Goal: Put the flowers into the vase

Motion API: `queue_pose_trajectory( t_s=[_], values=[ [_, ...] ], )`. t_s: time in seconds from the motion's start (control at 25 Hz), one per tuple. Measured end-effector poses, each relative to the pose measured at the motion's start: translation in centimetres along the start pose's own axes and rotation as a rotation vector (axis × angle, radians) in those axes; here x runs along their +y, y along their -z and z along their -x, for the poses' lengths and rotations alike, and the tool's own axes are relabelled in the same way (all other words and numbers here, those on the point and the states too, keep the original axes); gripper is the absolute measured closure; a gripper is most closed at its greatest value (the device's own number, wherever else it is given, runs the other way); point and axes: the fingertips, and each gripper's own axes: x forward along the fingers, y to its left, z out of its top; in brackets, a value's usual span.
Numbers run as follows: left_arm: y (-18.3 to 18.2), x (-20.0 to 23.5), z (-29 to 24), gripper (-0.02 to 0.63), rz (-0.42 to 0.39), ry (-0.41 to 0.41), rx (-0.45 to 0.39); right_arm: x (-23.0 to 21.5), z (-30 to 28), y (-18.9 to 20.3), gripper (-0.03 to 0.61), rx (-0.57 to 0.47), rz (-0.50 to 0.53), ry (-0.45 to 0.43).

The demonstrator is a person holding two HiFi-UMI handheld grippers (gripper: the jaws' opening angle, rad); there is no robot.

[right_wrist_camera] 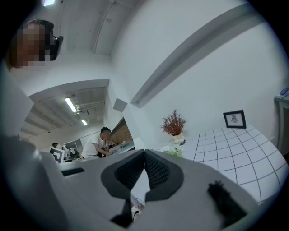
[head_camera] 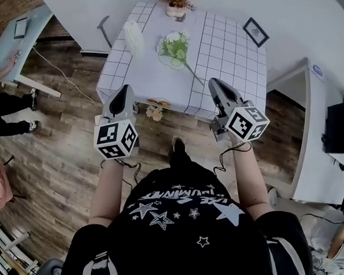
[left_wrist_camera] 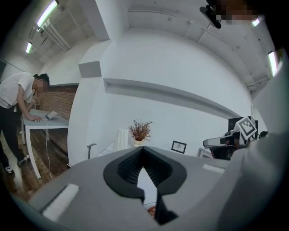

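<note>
Two risks stand out. First, the vase (head_camera: 134, 37), a tall pale vessel as far as I can tell, stands close to the left edge of the counter (head_camera: 231, 55). A claw swinging in beside it, or a stem pushed in at a slant, could tip it or shove it off. Second, the flowers (head_camera: 175, 46) lie flat mid-counter, just right of the vase, with the heads away and one long thin stem trailing toward the near right. A pinch on that stem alone could let the bunch droop, twist or come apart, and a pinch on the heads would likely crush them. A smaller pink-orange bunch (head_camera: 154, 110) sits at the near edge. Whether it is on the counter or just below it I cannot tell, and a passing arm might brush it.

The left claw (head_camera: 124, 90) and right claw (head_camera: 214, 82) are both clenched tight, pads meeting, with nothing between them and touching nothing. They hang side by side short of the near edge, pointing roughly level at the counter. Each must release before it can take anything; arriving clenched would only push the flowers along the cloth
</note>
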Motion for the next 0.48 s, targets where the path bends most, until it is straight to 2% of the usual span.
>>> queue_pose_trajectory(
  t_s=[0.2,0.48],
  values=[
    [-0.4,-1.5,-2.8,0.604,-0.011,0.028,-0.031,-3.9,-1.9,-0.5,0.568,0.035,0.02,0.009],
    [-1.8,0.2,-4.1,0.604,-0.041,-0.054,-0.042,-7.2,-6.0,1.0,0.568,0.126,0.044,-0.005]
  ],
)
